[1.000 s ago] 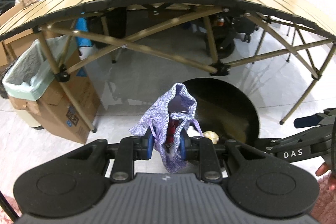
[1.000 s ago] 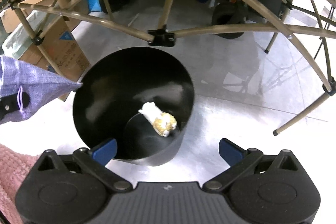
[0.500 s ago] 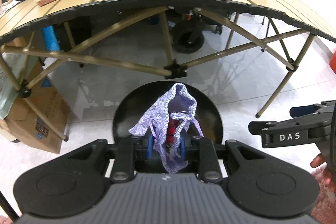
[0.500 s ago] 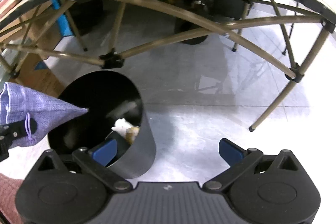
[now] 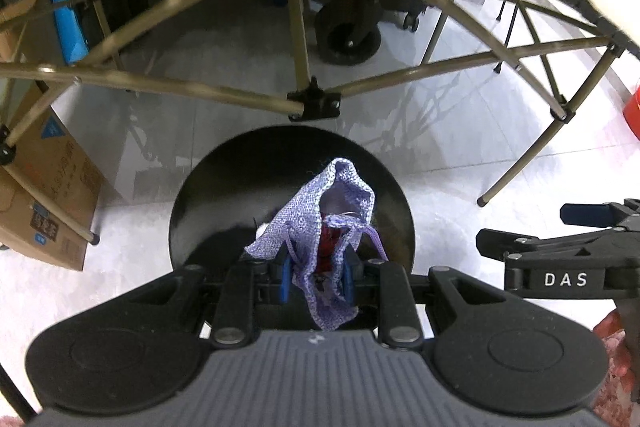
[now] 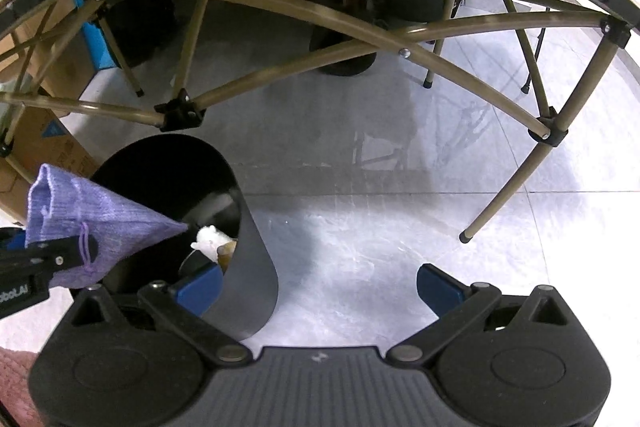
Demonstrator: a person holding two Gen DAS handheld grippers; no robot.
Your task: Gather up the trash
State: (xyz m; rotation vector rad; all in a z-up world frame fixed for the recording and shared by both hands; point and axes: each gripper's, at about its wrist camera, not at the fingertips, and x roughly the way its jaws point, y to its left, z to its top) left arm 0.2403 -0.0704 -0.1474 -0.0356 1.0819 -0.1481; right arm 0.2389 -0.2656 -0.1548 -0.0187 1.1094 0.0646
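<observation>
My left gripper (image 5: 318, 281) is shut on a lilac drawstring cloth pouch (image 5: 328, 223) with something red inside, held right over the mouth of a round black bin (image 5: 200, 211) on the floor. In the right wrist view the pouch (image 6: 92, 227) hangs at the left, over the bin (image 6: 248, 267), and crumpled white and tan trash (image 6: 214, 241) lies at the bin's bottom. My right gripper (image 6: 320, 287) is open with nothing between its blue pads; its left pad sits at the bin's rim. The right gripper (image 5: 560, 227) also shows at the right edge of the left wrist view.
A folding table with tan crossed legs (image 5: 312, 103) arches over the bin, its joint close behind the bin. Cardboard boxes (image 5: 44, 195) stand on the left. A black caster wheel (image 5: 348, 35) sits under the table. A table foot (image 6: 466, 237) rests on the grey tile floor at right.
Both grippers moved in toward the table; the pouch now hangs centred over the bin's mouth. In the right wrist view the bin slid to the left edge. Neither grip changed.
</observation>
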